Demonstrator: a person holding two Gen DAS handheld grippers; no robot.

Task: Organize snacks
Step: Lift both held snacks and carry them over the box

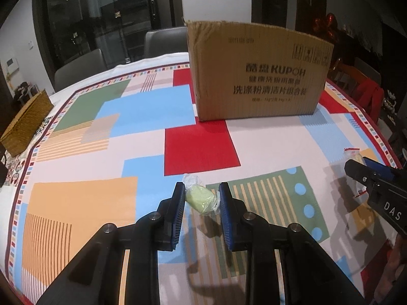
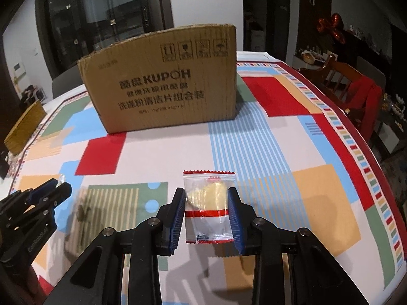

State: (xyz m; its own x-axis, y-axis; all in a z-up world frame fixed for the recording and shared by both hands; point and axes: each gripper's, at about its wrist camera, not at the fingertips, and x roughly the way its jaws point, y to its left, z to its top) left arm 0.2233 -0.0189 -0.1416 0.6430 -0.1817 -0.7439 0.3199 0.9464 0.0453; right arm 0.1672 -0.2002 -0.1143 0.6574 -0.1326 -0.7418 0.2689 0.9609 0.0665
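Snacks sat one in each gripper, both lifted off the tablecloth (image 1: 142,152). Left gripper (image 1: 202,193) was narrowed onto a green snack (image 1: 201,199), a pale green lump in clear wrap, with the blue pads (image 1: 178,203) pressing its two sides and a twist of wrap sticking up at the far left. Its shadow fell on the cloth just below, near a green striped patch. Right gripper (image 2: 206,200) was closed on a packet (image 2: 209,206), a clear flat sachet with red toothed edges and a red band, a yellowish piece inside; the pads (image 2: 232,213) clamped its left and right edges and the packet stood upright between them, its top past the fingertips. In the left wrist view that gripper showed at the far right edge, the packet's red top just visible beyond it. In the right wrist view the left gripper appeared at the near left, a scrap of clear wrap at its tip. Far across the table a cardboard box (image 1: 257,76) stood on the cloth, printed side facing the cameras, its inside hidden from both. A woven basket (image 1: 25,124) lay at the far left edge. Grey chairs (image 1: 81,66) stood beyond the table, and a wooden chair (image 2: 351,86) draped in red was at the right.
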